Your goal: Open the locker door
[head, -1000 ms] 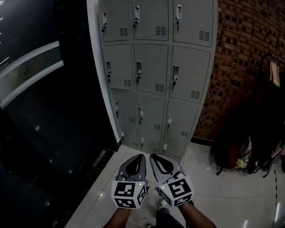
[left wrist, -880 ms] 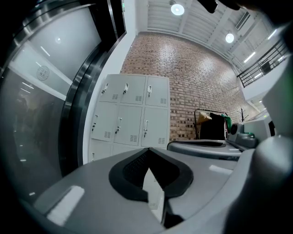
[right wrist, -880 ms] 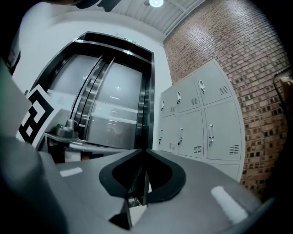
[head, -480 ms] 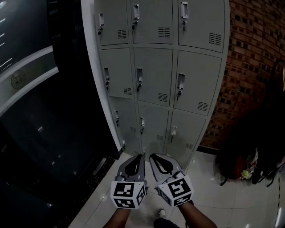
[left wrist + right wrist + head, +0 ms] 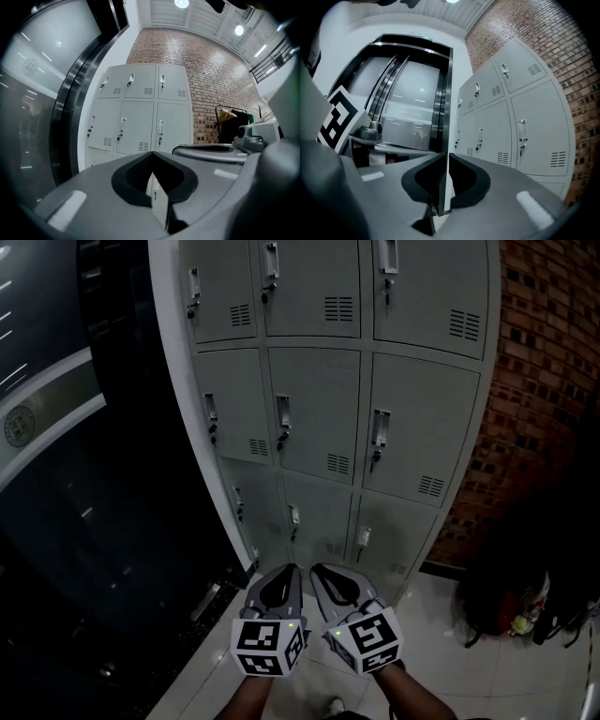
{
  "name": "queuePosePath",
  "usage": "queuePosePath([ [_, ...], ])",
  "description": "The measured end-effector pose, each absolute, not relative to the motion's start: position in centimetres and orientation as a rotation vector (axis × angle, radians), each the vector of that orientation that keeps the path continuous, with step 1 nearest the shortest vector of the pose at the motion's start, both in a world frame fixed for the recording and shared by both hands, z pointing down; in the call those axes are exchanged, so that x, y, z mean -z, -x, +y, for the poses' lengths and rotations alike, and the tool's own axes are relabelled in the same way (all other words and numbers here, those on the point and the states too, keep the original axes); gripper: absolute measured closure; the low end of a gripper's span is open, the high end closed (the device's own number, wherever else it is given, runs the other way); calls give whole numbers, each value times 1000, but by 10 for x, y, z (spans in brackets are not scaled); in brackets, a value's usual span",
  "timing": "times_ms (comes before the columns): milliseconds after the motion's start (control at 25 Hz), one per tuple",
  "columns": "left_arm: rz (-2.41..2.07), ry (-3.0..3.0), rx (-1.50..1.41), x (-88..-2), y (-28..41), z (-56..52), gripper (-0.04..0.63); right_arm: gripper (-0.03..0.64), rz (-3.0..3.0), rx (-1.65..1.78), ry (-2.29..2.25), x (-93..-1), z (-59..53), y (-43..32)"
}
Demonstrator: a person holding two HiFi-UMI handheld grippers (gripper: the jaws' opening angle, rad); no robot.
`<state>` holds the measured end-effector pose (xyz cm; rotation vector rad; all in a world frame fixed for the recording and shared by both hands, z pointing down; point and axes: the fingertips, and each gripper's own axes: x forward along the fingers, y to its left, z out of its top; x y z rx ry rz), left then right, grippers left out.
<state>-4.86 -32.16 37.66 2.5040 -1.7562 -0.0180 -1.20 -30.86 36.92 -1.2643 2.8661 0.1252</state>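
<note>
Beside the grey lockers [image 5: 319, 409], a round wall emblem [image 5: 17, 425] reads illegibly.

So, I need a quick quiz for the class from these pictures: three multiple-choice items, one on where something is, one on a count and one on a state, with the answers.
1. In the head view, where is the brick wall relative to the locker bank?
A. to its left
B. to its right
C. in front of it

2. How many columns make up the locker bank?
A. two
B. three
C. five

3. How do the left gripper and the right gripper stand?
A. both shut, with nothing between the jaws
B. both wide open
C. the right one closed on a locker handle

Answers:
1 B: the bricks begin at the bank's right edge.
2 B: three columns run across every row.
3 A: each gripper view shows its jaws together, short of the lockers.
</note>
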Motion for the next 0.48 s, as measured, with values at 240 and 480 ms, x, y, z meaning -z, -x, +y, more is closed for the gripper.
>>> queuePosePath([
  [240,-1802,-2478,14,-372,42,-354,591,600,2876,-113,1202,-364,-343,10],
  [480,-1850,-2440,-1,-375,49,-379,591,600,2877,-104,1155,-361,-373,12],
])
